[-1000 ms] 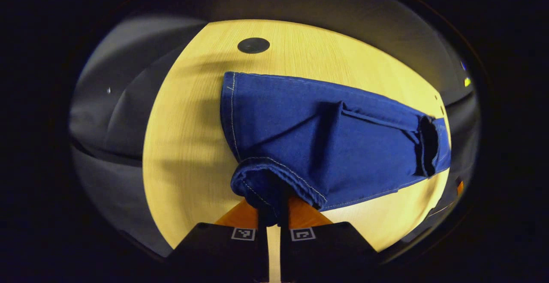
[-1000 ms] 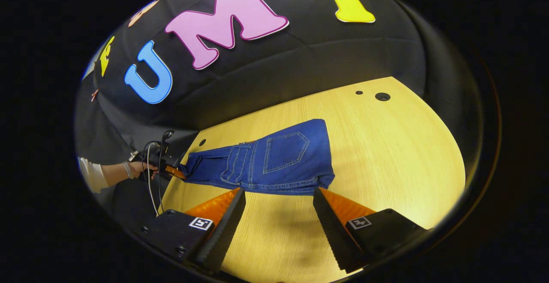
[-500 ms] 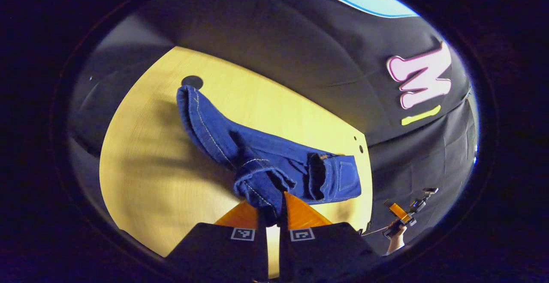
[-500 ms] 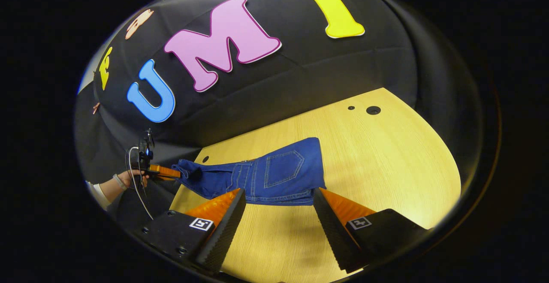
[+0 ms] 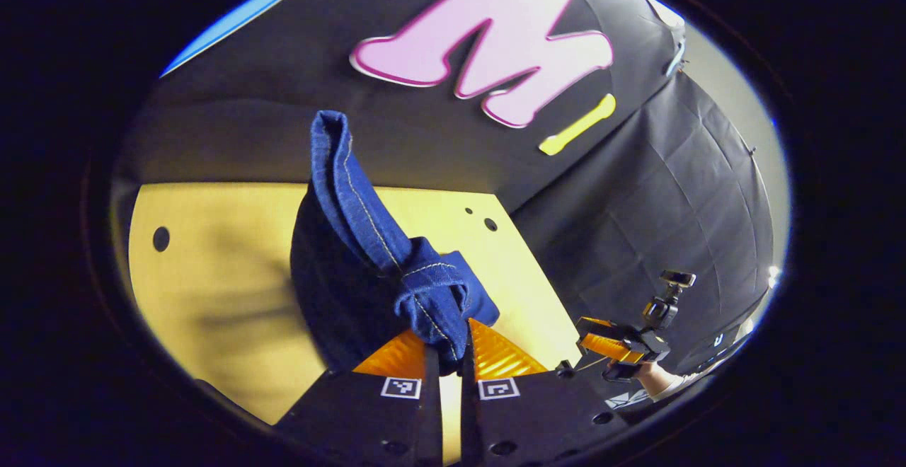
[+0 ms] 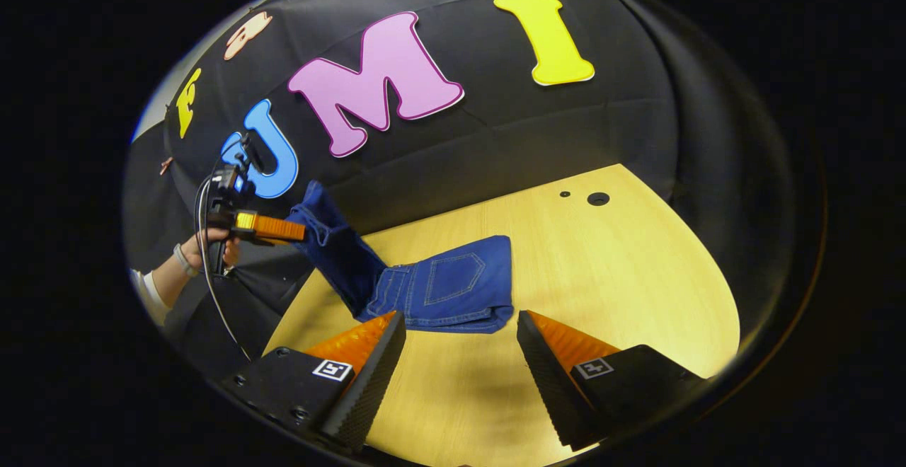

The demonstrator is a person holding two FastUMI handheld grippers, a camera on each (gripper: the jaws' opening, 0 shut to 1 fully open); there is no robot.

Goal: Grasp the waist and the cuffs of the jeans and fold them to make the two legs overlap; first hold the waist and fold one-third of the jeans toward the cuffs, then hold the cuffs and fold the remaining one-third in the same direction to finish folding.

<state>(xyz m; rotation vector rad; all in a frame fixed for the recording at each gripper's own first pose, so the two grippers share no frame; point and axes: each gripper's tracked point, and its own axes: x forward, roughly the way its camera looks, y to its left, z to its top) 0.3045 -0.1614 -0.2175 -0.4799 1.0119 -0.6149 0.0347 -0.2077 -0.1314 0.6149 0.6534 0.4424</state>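
The left gripper (image 5: 451, 354) had its orange fingers pinched together on the bunched cuffs (image 5: 442, 297) of the blue jeans (image 6: 439, 286), holding that end raised above the wooden table (image 6: 623, 276); in the right gripper view the lifted leg sloped down from it to the pocketed waist part, which lay flat on the table. The right gripper (image 6: 460, 343) stood wide, gripping nothing, its fingers just in front of the folded denim; a hand (image 6: 205, 244) held the left gripper near the table's edge.
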